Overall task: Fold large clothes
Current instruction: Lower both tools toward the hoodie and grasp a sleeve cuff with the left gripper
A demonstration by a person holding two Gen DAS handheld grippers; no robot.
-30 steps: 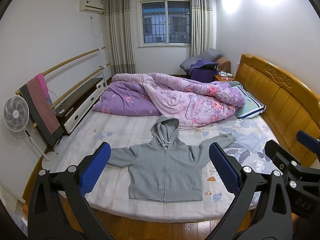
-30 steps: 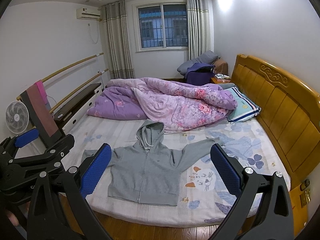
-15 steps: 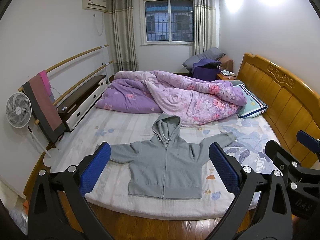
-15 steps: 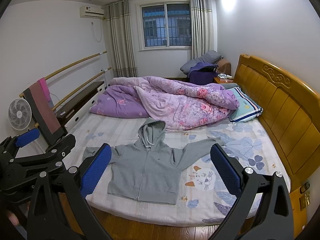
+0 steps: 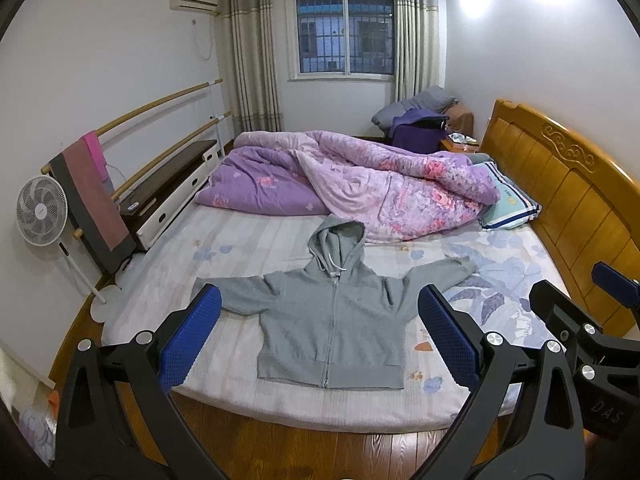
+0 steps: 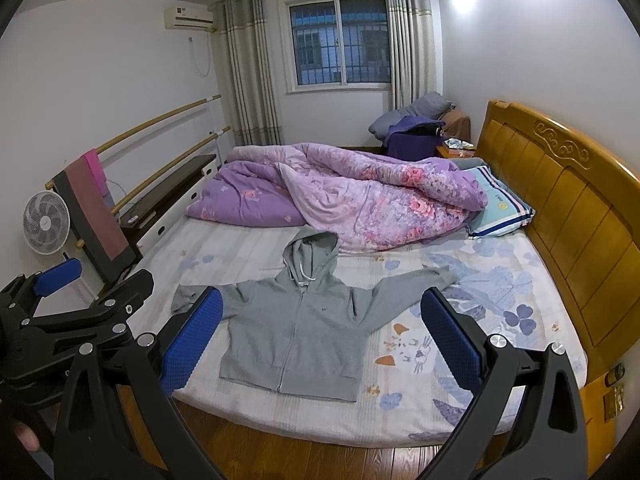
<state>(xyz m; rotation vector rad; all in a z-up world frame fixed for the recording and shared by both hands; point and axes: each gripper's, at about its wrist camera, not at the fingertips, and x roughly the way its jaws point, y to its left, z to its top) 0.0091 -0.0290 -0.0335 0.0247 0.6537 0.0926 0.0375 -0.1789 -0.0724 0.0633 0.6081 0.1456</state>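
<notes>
Gray hoodie [image 5: 332, 320] lies flat, hem at the bed [image 5: 280, 404] edge; bare sheet at 3 o'clock. Left tool [image 5: 320, 332] and right tool [image 6: 322, 336]: wide open, empty.

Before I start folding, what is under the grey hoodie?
The hoodie lies flat, sleeves spread, on the flower-print bedsheet, which shows all round it. Whatever is beneath the body itself is covered. Both hand-held grippers are open, clear of it.
</notes>
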